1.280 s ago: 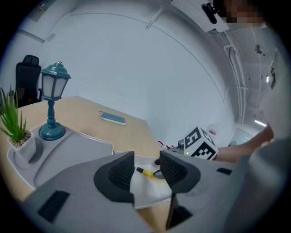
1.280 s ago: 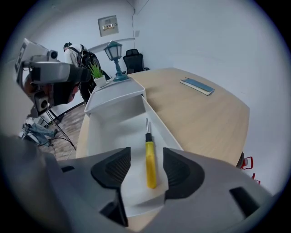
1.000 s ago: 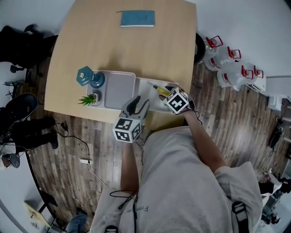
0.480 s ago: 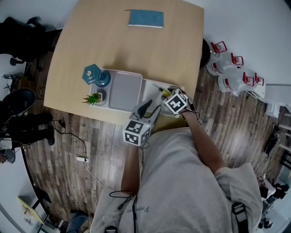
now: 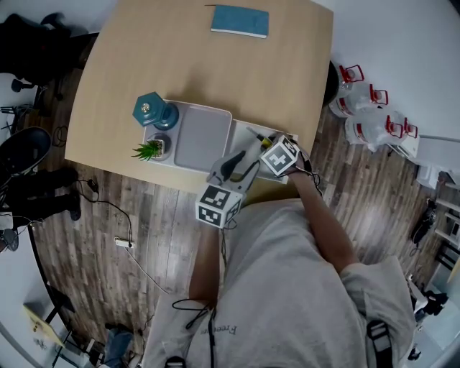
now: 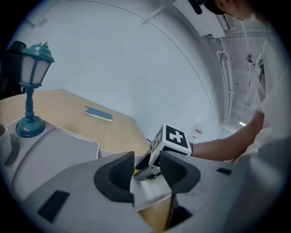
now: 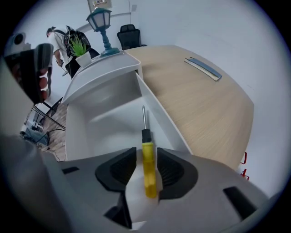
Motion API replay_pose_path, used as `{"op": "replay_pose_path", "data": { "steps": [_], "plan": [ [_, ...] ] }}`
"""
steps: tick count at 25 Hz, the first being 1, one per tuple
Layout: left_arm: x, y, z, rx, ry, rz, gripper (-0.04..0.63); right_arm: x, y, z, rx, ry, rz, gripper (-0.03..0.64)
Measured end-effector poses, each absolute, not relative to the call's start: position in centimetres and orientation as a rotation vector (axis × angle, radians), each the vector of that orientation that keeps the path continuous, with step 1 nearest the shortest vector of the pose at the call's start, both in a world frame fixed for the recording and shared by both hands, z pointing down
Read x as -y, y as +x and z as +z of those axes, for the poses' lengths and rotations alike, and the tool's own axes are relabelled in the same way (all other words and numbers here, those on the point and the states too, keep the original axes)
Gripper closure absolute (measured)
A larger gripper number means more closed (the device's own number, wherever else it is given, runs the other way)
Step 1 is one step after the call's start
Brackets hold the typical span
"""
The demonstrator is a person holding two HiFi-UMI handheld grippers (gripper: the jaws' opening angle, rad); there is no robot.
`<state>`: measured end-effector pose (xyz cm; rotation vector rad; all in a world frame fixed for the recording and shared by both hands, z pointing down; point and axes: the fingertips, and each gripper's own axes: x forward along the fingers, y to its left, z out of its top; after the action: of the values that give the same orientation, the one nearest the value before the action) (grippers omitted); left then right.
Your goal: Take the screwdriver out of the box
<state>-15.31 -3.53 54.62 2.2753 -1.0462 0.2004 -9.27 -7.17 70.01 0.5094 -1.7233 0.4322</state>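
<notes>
1. Left gripper (image 6: 146, 170): jaws wide, nothing btwn them, hovering by near edge of bench (image 5: 201, 65).
2. Right gripper (image 7: 146, 169): pointing steeply down into white box (image 7: 104, 123). Jaws have just been closing, w/ yellow handle of screwdriver (image 7: 145, 150) btwn them and a slim gap on one side.
3. Screwdriver is in box, tip pointing away.
4. Farther: teal lamp (image 5: 151, 113), then blue notebook (image 5: 239, 20) at far edge.

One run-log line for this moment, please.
step: grasp | right gripper: jaws just closing round yellow-handled screwdriver, not yet lifted, lying in white open box | left gripper: open, empty
</notes>
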Motion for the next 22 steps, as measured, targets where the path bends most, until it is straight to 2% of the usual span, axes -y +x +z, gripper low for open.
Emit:
{"op": "replay_pose_path", "data": {
  "steps": [6, 8, 11, 22],
  "plan": [
    [4.0, -16.6, 55.1, 1.069, 2.252, 0.198, 0.430, 7.6, -9.9, 70.6, 1.698, 0.479, 0.405, 0.459],
    [4.1, -16.9, 55.2, 1.075, 2.245, 0.198, 0.430, 7.4, -10.0, 70.7, 1.698, 0.453, 0.405, 0.473],
    [4.2, -17.4, 55.5, 1.083, 2.234, 0.201, 0.430, 7.0, -10.4, 70.7, 1.709, 0.417, 0.399, 0.531],
    [4.7, -20.0, 55.8, 1.246, 2.154, 0.197, 0.430, 6.5, -10.6, 70.6, 1.735, 0.346, 0.329, 0.537]
  ]
}}
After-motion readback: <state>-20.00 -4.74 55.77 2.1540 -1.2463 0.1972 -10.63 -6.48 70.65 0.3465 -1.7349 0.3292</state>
